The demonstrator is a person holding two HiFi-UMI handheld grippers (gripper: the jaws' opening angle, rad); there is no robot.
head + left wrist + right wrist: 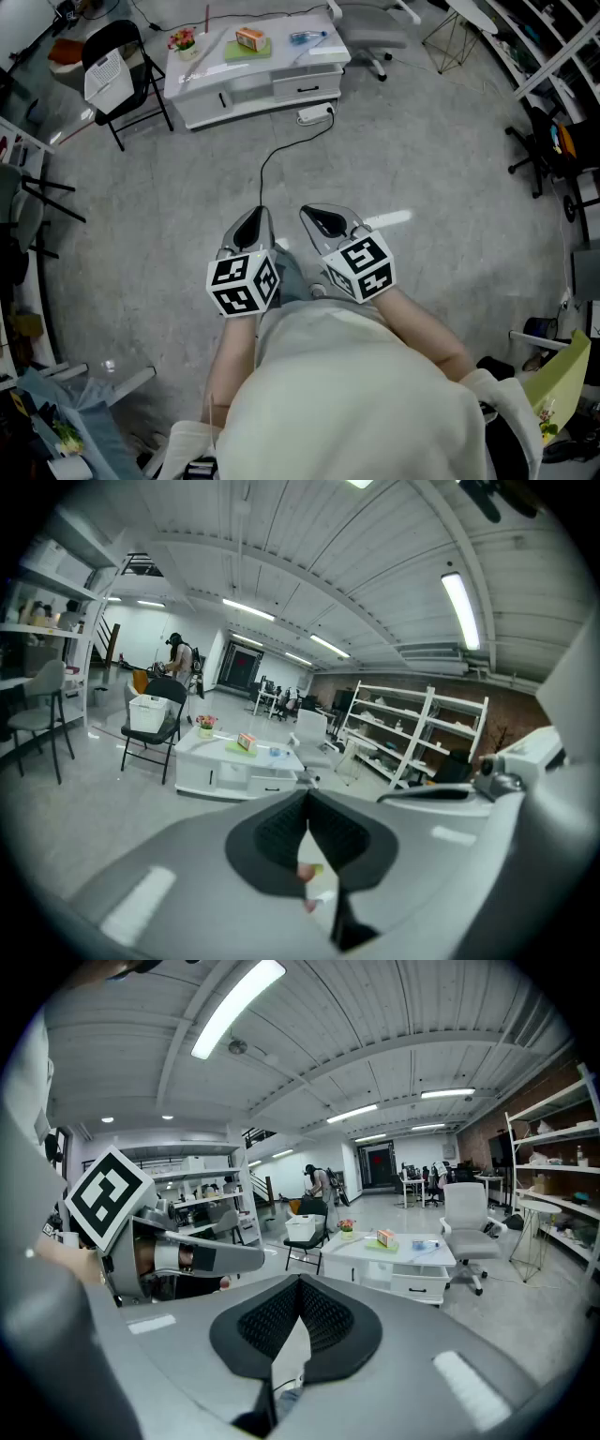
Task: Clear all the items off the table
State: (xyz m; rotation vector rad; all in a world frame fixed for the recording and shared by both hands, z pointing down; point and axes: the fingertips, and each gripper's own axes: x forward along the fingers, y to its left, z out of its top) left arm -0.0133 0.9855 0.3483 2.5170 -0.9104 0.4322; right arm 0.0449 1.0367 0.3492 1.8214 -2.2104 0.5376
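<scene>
Both grippers are out in front of the body, side by side, close but not touching. The left gripper (255, 217) has its 2 jaws pressed together with nothing between them, and it's the same for the right gripper (317, 217). Both tip a bit downward and point away from the person, angling slightly toward each other. Each has its marker cube (244, 283) at the back. The left forearm (234, 356) runs nearly straight, while the right forearm (427, 337) angles out to the side.
</scene>
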